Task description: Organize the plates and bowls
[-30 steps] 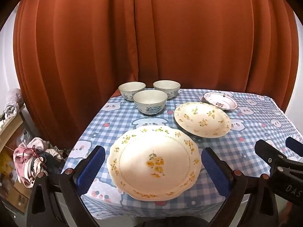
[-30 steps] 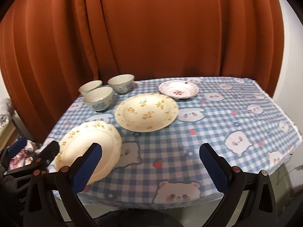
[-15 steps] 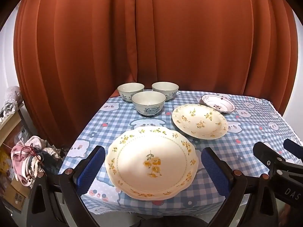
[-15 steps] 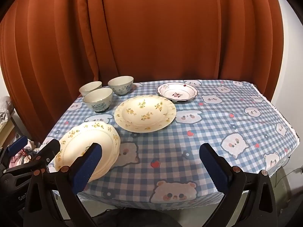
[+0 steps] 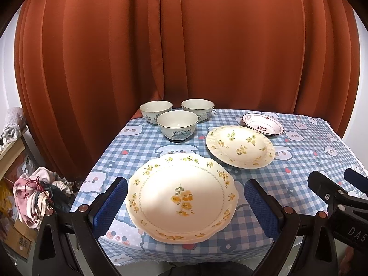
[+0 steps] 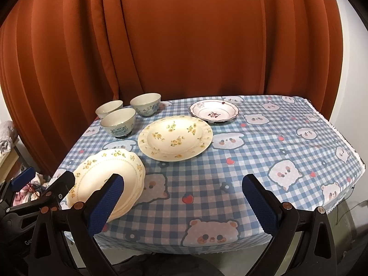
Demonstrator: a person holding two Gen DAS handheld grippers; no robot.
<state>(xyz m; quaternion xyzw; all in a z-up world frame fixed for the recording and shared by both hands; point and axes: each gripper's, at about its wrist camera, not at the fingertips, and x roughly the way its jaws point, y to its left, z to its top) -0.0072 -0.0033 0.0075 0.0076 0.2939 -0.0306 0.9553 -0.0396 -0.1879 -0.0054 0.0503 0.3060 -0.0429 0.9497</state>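
Nearest the cameras, the left gripper point(image 5: 185, 204) and the right gripper point(image 6: 182, 203) hang over the front edge of the table point(image 6: 287, 151), each with its blue-padded jaws spread wide and nothing between them. Framed between the left gripper's pads lies the scalloped plate point(image 5: 181, 197), cream with an orange flower at its centre, at the near left corner; in the right wrist view its edge appears layered, so it may top a short stack, though this cannot be confirmed. Just beyond it, apart, sits the deep floral plate point(image 5: 240, 146), and behind that, close to its far rim, the small red-patterned dish point(image 5: 262, 124). To the left, three bowls point(image 5: 177, 126) cluster near the orange curtain point(image 5: 184, 46), none nested. Judged from this layout, the sorting is not yet begun or barely under way; the step in hand is the approach. The next move probably calls for lowering one gripper to a rim and closing on it gently before stacking like with like.
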